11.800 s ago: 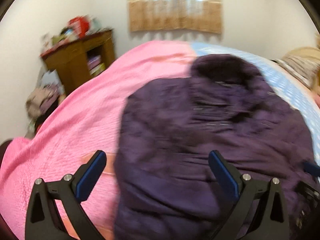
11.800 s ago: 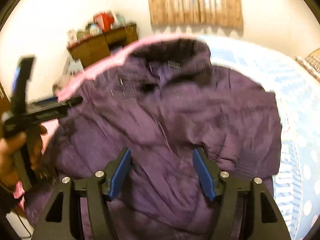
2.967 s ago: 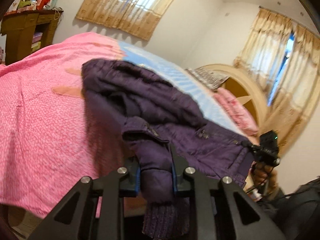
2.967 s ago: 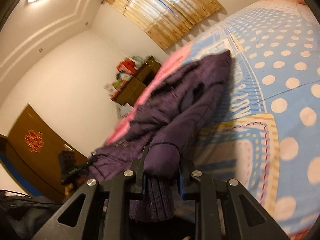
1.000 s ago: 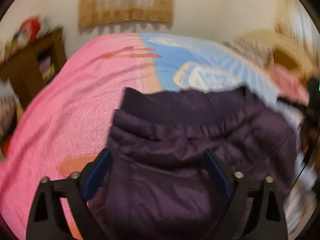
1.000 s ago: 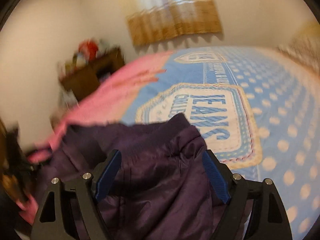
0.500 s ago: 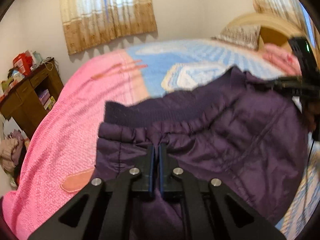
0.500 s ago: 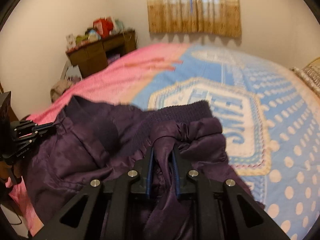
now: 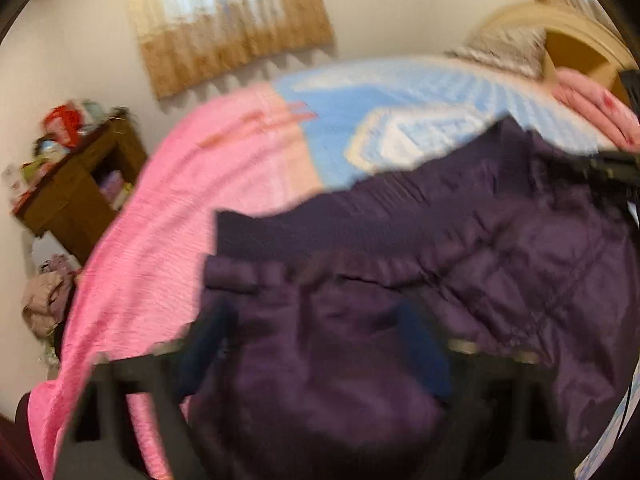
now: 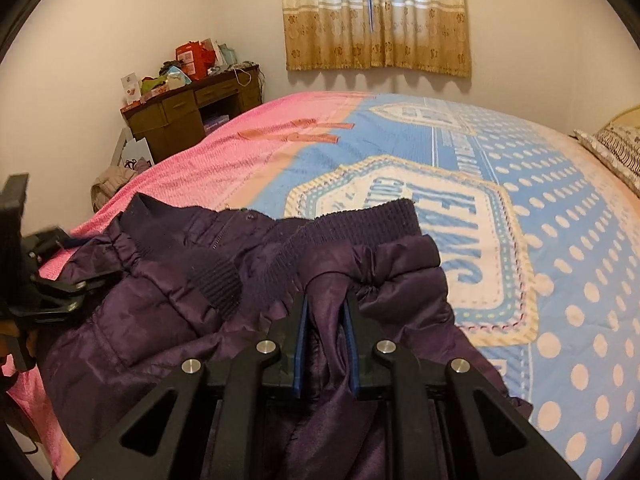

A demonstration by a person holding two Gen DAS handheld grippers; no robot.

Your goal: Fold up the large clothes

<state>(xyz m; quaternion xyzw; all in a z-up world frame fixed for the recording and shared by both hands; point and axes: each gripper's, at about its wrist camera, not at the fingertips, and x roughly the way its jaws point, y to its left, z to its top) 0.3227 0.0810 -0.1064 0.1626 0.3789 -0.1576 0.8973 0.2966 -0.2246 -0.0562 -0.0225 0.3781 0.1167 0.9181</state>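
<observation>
Left gripper (image 9: 316,344), blurred in its own wrist view, has its jaws opening apart over the purple padded jacket (image 9: 460,264), which lies at the near edge of the bed (image 9: 168,240) across the seam between pink and blue covers; half a second ago these jaws were pinched shut on the gathered hem, so this side of the fold is probably being released. Right gripper (image 10: 324,312), in its wrist view, stays narrow and clamped on a pinch of jacket fabric below the ribbed hem (image 10: 360,216), as half a second earlier, having stood wide a second ago.
</observation>
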